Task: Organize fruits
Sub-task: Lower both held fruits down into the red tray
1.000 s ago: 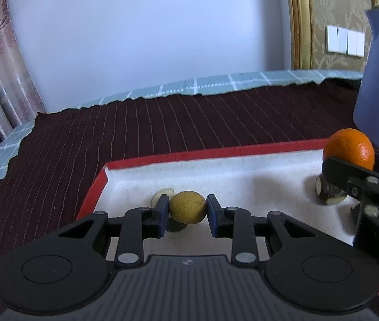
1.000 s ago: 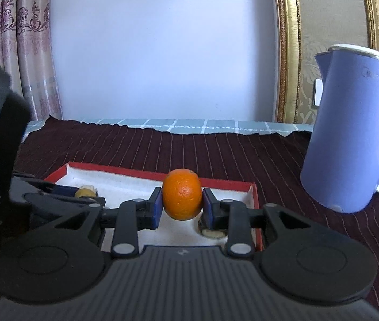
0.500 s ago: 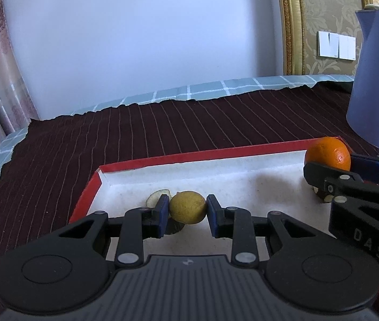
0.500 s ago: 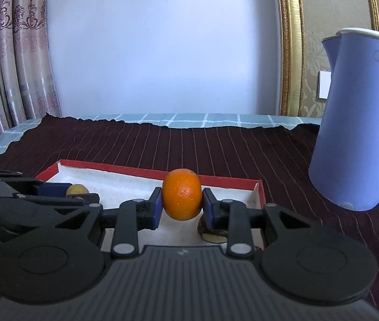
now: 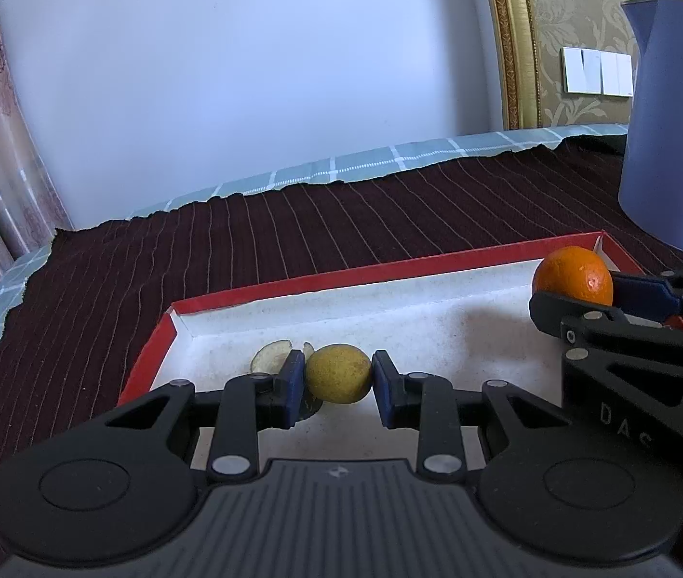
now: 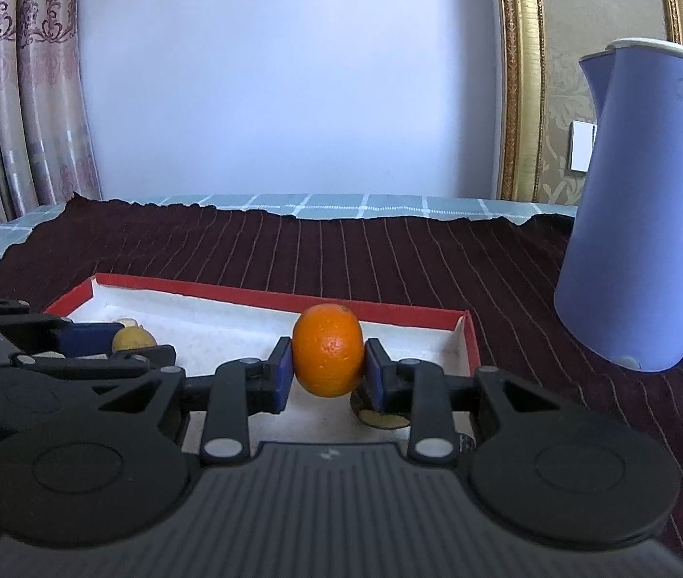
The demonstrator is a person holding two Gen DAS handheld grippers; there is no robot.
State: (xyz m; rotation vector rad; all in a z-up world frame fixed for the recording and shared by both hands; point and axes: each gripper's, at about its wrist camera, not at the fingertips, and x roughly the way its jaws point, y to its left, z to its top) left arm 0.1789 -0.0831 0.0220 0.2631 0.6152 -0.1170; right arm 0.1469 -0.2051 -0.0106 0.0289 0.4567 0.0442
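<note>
My left gripper [image 5: 339,375] is shut on a small yellow-green fruit [image 5: 339,372] low over the left part of a red-rimmed white tray [image 5: 254,296]. My right gripper [image 6: 328,367] is shut on an orange [image 6: 328,356] over the tray's right part [image 6: 418,320]. The orange also shows in the left wrist view [image 5: 575,277], and the yellow fruit in the right wrist view [image 6: 133,338]. Pale fruit slices [image 5: 271,355] lie on the tray floor behind the left fingers. Another slice [image 6: 382,416] lies under the right fingers.
A blue electric kettle [image 6: 645,212] stands on the dark striped cloth [image 6: 389,260] right of the tray, also in the left wrist view [image 5: 674,120]. A checked teal cloth [image 5: 389,159] edges the far side. Curtains [image 6: 8,96] hang at left.
Both grippers have drawn back and sunk a little, still holding their fruits. The right gripper and orange have shifted further from the kettle in the left wrist view.
</note>
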